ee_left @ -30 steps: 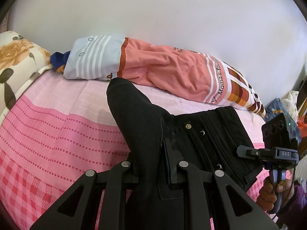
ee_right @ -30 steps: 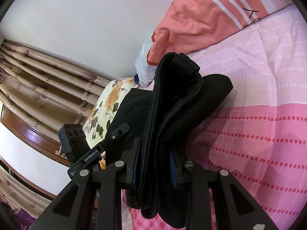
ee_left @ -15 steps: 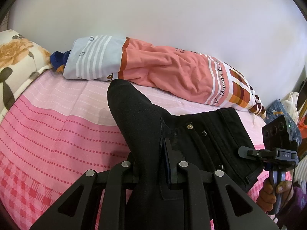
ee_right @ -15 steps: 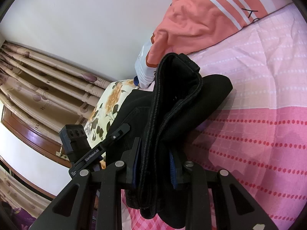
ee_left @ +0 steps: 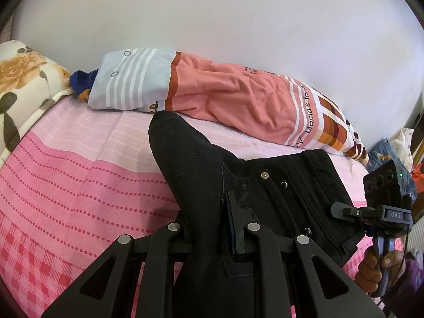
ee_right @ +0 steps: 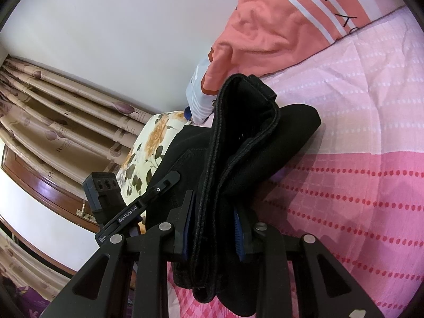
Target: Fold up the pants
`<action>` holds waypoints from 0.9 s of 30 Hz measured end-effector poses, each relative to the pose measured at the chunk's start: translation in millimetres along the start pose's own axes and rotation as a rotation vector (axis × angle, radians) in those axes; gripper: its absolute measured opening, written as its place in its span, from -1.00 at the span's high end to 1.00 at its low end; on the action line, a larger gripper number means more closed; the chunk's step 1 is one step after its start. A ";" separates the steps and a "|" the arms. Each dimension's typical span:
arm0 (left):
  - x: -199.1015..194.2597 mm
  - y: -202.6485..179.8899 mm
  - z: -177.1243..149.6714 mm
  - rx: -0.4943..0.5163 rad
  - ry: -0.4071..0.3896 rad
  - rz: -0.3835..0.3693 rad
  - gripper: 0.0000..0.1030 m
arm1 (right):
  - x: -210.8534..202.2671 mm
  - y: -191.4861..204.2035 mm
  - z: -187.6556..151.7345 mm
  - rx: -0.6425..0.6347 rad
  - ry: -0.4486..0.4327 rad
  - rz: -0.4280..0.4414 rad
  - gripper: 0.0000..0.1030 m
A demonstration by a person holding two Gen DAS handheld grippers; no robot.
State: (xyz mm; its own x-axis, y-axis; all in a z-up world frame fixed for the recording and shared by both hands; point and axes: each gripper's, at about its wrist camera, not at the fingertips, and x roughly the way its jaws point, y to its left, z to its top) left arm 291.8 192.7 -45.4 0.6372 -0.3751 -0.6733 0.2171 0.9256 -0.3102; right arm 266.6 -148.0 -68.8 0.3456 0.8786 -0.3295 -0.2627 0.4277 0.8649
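Black pants (ee_left: 265, 201) hang folded between my two grippers above a pink bed sheet (ee_left: 66, 185). My left gripper (ee_left: 209, 228) is shut on one side of the pants, near the waistband with its small metal studs. My right gripper (ee_right: 214, 228) is shut on the thick stacked edge of the pants (ee_right: 238, 143). The right gripper also shows at the right edge of the left wrist view (ee_left: 341, 210), held by a hand. The left gripper's body shows in the right wrist view (ee_right: 159, 185).
A salmon and pale blue striped pillow (ee_left: 225, 92) lies along the white wall. A floral cushion (ee_left: 21, 79) is at the bed's left end. Curtains (ee_right: 53, 122) and a wooden frame are at the left. Loose clothes (ee_left: 397, 153) lie at the far right.
The view has drifted very slightly; both grippers keep their hold on the pants and the pants hang the same way.
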 end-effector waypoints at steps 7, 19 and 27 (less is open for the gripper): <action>0.6 0.4 -0.1 0.002 -0.001 0.000 0.67 | -0.4 0.1 -0.8 0.002 -0.009 0.005 0.51; 8.8 4.0 6.0 -0.013 -0.004 -0.006 0.67 | -1.0 -1.9 1.4 0.004 -0.029 0.002 0.51; 10.5 3.4 8.0 -0.013 -0.006 -0.006 0.67 | -2.6 -2.9 1.1 0.007 -0.039 0.007 0.51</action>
State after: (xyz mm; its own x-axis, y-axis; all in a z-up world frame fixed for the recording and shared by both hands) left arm 305.2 192.2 -48.1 0.6400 -0.3804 -0.6676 0.2114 0.9225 -0.3230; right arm 267.5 -151.8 -70.0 0.3784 0.8725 -0.3091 -0.2592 0.4204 0.8695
